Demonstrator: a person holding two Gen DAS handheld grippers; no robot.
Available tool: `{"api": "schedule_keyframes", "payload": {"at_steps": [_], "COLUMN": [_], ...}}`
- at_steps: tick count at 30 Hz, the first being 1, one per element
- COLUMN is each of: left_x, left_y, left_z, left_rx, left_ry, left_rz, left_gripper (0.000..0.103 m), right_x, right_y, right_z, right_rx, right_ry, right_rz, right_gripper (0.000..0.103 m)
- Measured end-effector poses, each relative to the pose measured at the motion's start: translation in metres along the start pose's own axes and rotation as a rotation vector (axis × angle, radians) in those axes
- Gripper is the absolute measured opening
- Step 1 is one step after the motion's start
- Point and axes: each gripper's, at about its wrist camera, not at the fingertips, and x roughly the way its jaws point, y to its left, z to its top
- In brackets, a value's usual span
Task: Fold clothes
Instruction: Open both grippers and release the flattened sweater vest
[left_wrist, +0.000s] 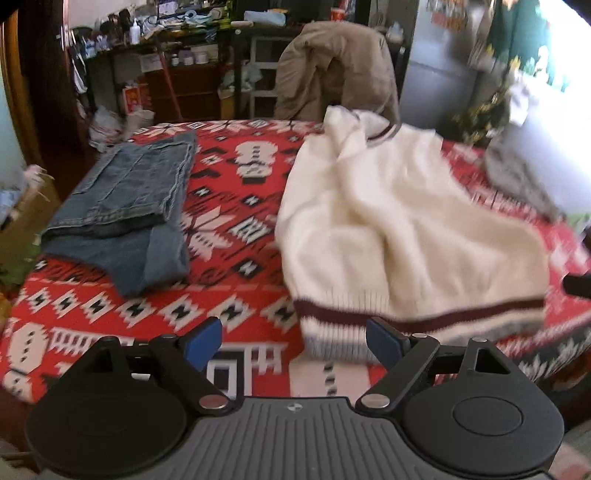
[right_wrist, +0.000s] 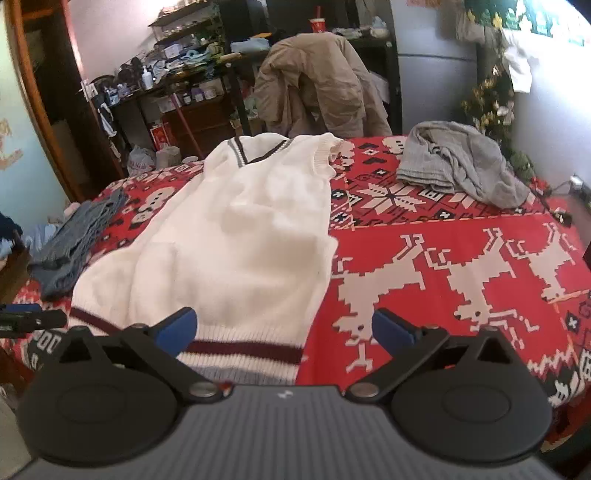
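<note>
Two tools hover at the near edge of the bed, each with its blue-padded jaws spread wide and nothing between them: the left tool (left_wrist: 293, 341) over the hem's left corner, the right tool (right_wrist: 284, 330) over its right corner. Just past them a white knitted vest (right_wrist: 236, 236) with a maroon hem stripe lies spread flat on the red patterned blanket (right_wrist: 461, 221), V-neck pointing away. Left of it sit folded jeans (left_wrist: 122, 206); a crumpled grey garment (right_wrist: 461, 166) lies far right. Beyond the bed, a tan jacket (right_wrist: 314, 81) drapes over a chair.
</note>
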Motion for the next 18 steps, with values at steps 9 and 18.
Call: {"api": "schedule_keyframes", "payload": {"at_steps": [9,18], "left_x": [-0.014,-0.010], "left_y": [-0.025,-0.022], "left_z": [-0.010,-0.002], "left_rx": [0.100,0.069], "left_ry": [-0.022,-0.028], "left_rz": [0.055,0.043], "left_gripper": [0.085,0.085], "right_x": [-0.017,-0.028], "right_y": [0.027,0.023], "right_z": [-0.022,-0.015], "right_rx": [-0.141,-0.112], "right_ry": [-0.004,-0.014], "right_rz": [-0.160,-0.178], "right_gripper": [0.102,0.102]}}
